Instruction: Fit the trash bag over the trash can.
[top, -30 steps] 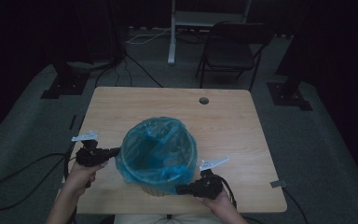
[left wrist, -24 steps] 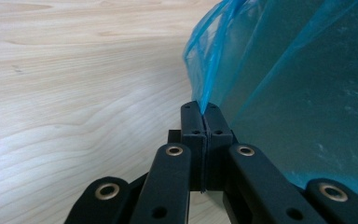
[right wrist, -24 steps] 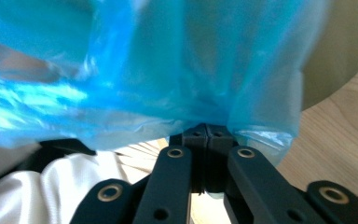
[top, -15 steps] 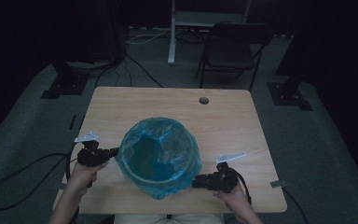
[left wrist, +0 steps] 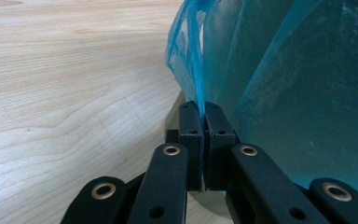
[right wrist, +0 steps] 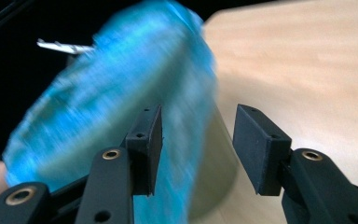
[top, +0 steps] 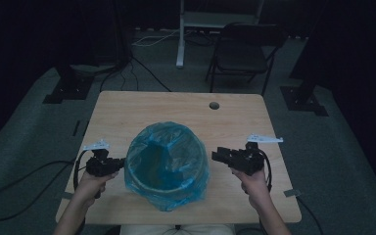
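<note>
At the near middle of the table stands a bin lined with a blue bag, whose film drapes over the rim and down the outside. The left gripper sits at the bin's nine o'clock, its jaws pressed together on a fold of the bag; the left gripper view shows the film pinched between the two pads. The right gripper is at the bin's three o'clock, a little apart from the bag. Its jaws have just been opening and stand about half apart with nothing between them; in the right gripper view the pads frame the blurred bag and bin wall without touching either.

The table is pale wood with a round cable hole at about one o'clock from the bin. A dim carpeted floor lies around it, with a folding chair beyond the far edge at one o'clock, a white stand at twelve, and a black cable looping on the floor at nine.

Both forearms enter from six o'clock. The left hand points its gripper level toward three; the right hand aims its gripper toward nine.
</note>
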Demonstrator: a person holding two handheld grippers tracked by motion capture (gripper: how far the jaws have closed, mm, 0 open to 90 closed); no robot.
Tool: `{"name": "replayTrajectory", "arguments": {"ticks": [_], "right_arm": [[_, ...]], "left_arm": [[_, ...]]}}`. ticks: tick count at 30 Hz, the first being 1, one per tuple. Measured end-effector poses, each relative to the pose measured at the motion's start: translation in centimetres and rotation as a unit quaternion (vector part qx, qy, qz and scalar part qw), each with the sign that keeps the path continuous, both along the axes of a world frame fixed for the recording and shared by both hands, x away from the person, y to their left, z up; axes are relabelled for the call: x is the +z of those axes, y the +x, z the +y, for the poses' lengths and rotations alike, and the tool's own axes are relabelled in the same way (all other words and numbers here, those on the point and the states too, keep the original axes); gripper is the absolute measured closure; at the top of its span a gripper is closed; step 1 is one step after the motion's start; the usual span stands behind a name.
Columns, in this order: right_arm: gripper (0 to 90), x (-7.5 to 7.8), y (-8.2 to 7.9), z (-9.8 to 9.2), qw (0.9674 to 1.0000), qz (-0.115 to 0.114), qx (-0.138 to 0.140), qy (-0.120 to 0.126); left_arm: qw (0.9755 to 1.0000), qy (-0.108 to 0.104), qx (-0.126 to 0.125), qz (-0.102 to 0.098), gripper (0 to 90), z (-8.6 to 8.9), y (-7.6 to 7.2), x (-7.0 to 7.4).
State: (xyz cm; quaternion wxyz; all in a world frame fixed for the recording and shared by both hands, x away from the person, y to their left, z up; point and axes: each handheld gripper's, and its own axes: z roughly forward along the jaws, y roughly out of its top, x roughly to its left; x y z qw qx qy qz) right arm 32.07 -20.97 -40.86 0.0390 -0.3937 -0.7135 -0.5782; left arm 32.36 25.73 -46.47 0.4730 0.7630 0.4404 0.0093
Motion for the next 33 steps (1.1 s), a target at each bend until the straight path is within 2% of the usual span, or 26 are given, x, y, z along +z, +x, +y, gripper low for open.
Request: {"name": "replayTrajectory", "arguments": {"ticks": [3, 6, 8, 10, 12, 14, 17, 20, 24, 25, 26, 27, 29, 31, 32, 33], "right_arm": [[55.2, 0.7, 0.5, 1.7, 0.9999, -0.009, 0.011, 0.0], [58.8, 0.7, 0.8, 2.9, 0.9995, -0.009, 0.027, -0.013], [60.1, 0.5, 1.0, 3.3, 0.9995, 0.0, 0.029, -0.01], [63.9, 0.7, 1.0, 3.3, 0.9997, -0.002, 0.02, -0.012], [67.6, 1.0, 0.9, 3.3, 0.9997, -0.01, 0.006, -0.02], [71.3, 1.2, 0.8, 3.0, 0.9993, -0.021, -0.004, -0.029], [73.3, 1.5, 0.8, 2.7, 0.9987, -0.026, -0.018, -0.04], [74.5, 1.5, 0.9, 1.8, 0.9975, -0.031, -0.043, -0.046], [75.4, 1.5, 0.9, 0.2, 0.996, -0.033, -0.065, -0.052], [75.4, 1.5, 0.9, 0.2, 0.996, -0.033, -0.065, -0.052], [75.6, 1.6, 0.9, -0.2, 0.9954, -0.035, -0.071, -0.054], [74.2, 1.6, 1.0, -1.1, 0.9954, -0.029, -0.076, -0.051], [59.9, 1.6, 1.2, -1.6, 0.9958, -0.028, -0.072, -0.05], [48.9, 1.7, 1.2, -2.2, 0.9962, -0.03, -0.069, -0.044], [48.9, 1.7, 1.2, -2.2, 0.9962, -0.03, -0.069, -0.044], [43.1, 1.8, 1.2, -2.4, 0.9955, -0.036, -0.076, -0.044]], "left_arm": [[1.0, -0.002, -0.006, 0.003, 88.4, -0.4, 0.1, -0.2], [0.9997, -0.015, -0.016, 0.006, 88.4, -0.9, 0.1, -0.4], [0.9997, -0.016, -0.019, 0.008, 88.4, -1.1, 0.2, -0.5], [0.9996, -0.011, -0.023, 0.009, 88.9, -1.7, 0.4, -0.7], [0.9995, -0.016, -0.026, 0.012, 89.0, -2.0, 0.6, -0.8], [0.9994, -0.01, -0.031, 0.014, 89.1, -2.7, 0.9, -0.8], [0.9991, -0.005, -0.039, 0.014, 89.1, -3.7, 1.3, -0.8], [0.9986, 0.002, -0.051, 0.012, 89.6, -5.6, 2.2, -0.6], [0.9971, 0.004, -0.075, 0.013, 89.4, -8.0, 3.6, -0.5], [0.9971, 0.004, -0.075, 0.013, 89.4, -8.0, 3.6, -0.5], [0.9968, 0.008, -0.079, 0.014, 89.4, -8.9, 3.9, -0.5], [0.9968, 0.011, -0.078, 0.01, 88.4, -9.1, 3.8, -0.4], [0.9967, 0.018, -0.079, 0.006, 86.3, -8.9, 3.6, -0.3], [0.9969, 0.014, -0.078, 0.001, 79.2, -8.2, 3.1, -0.4], [0.9969, 0.014, -0.078, 0.001, 73.9, -8.2, 3.1, -0.4], [0.9974, 0.015, -0.07, -0.007, 73.9, -7.5, 2.7, -0.5]]}}
